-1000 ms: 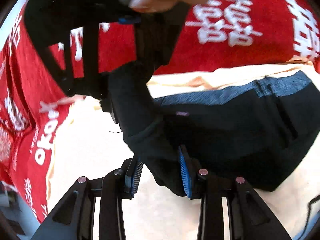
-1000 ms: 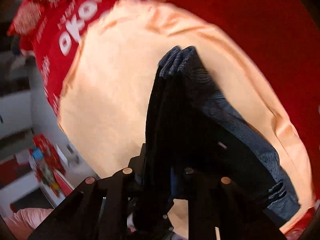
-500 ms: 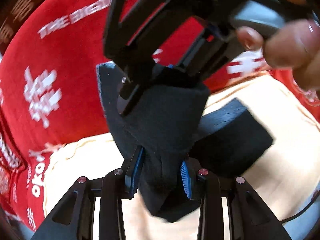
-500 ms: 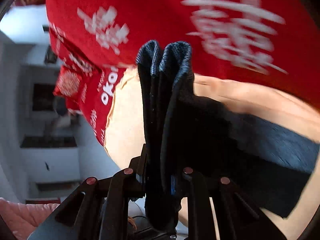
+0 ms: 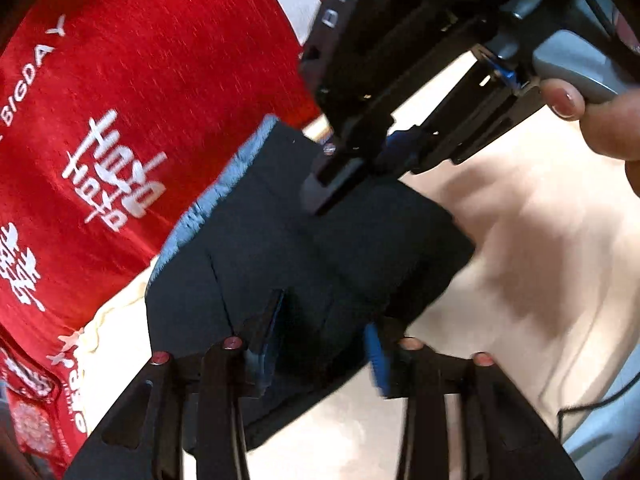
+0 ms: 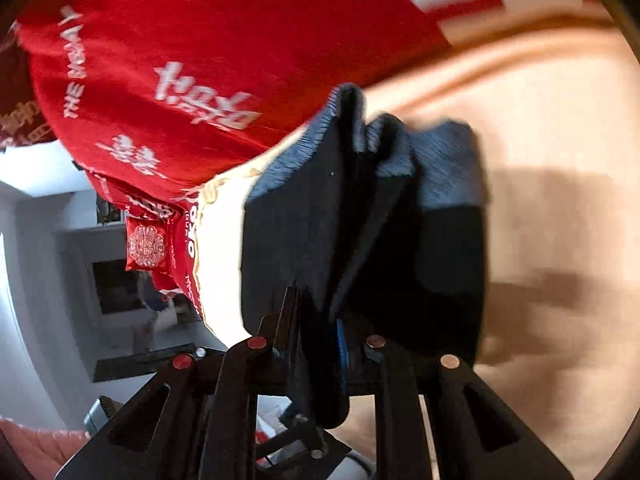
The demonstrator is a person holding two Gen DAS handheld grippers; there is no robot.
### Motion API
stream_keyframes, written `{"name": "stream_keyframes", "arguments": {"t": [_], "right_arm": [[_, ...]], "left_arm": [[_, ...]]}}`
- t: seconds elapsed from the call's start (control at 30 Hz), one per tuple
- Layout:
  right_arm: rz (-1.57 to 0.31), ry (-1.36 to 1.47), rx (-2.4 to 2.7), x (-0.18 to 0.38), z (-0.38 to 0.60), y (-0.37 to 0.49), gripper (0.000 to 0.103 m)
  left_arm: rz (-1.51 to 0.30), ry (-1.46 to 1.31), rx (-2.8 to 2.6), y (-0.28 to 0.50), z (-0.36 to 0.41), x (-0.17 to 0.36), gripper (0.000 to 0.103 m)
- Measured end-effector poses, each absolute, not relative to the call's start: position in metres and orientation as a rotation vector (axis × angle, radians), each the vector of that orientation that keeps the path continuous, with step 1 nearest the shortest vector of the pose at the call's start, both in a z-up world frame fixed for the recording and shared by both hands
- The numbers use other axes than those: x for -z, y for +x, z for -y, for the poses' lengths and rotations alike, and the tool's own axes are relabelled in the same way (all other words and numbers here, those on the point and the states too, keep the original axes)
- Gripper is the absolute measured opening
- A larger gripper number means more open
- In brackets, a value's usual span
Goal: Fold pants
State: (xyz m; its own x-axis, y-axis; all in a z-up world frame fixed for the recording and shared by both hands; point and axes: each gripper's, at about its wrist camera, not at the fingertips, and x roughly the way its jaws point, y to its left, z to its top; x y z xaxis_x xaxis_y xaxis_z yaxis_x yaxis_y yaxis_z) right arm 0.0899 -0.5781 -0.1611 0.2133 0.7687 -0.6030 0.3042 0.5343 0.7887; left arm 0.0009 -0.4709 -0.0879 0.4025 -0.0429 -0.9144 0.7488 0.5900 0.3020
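Pants [image 5: 320, 248] are now coming down onto the cream sheet [image 5: 540, 240] beside the red blanket [image 5: 140, 80], no longer hanging: fold nearly closing. Left gripper [image 5: 320, 344] and right gripper [image 6: 328, 332] are both clamping the dark, soft knit; ribbed grey-blue waistband, layers stacking square.

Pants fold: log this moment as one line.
pants: folded bundle, lifted | left gripper: shut on pants | right gripper: shut on pants | under: cream sheet
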Motion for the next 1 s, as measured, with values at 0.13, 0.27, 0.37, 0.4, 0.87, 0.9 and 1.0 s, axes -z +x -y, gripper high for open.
{"name": "stream_keyframes", "arguments": {"t": [0.13,0.27,0.37,0.4,0.87,0.9,1.0], "right_arm": [[-1.395,1.024,-0.407,0.175,0.573,0.086,0.018],[-1.406,1.021,-0.408,0.175,0.575,0.082,0.021],[-1.397,0.989,-0.386,0.170,0.572,0.079,0.017],[-1.389,0.974,-0.384,0.167,0.571,0.078,0.017],[-1.487,0.484,-0.080,0.135,0.522,0.070,0.025],[-1.484,0.460,-0.068,0.130,0.520,0.069,0.025],[-1.463,0.390,-0.034,0.114,0.510,0.066,0.025]], "left_arm": [[-1.091,0.777,0.571,0.000,0.445,0.079,0.062],[-1.147,0.692,0.543,0.007,0.417,0.064,0.062],[-1.222,0.569,0.456,0.034,0.383,0.060,0.062],[-1.243,0.535,0.408,0.045,0.371,0.058,0.062],[-1.405,0.304,0.177,0.100,0.285,0.090,0.062],[-1.413,0.295,0.182,0.104,0.283,0.094,0.062],[-1.434,0.276,0.190,0.101,0.282,0.098,0.062]]}}
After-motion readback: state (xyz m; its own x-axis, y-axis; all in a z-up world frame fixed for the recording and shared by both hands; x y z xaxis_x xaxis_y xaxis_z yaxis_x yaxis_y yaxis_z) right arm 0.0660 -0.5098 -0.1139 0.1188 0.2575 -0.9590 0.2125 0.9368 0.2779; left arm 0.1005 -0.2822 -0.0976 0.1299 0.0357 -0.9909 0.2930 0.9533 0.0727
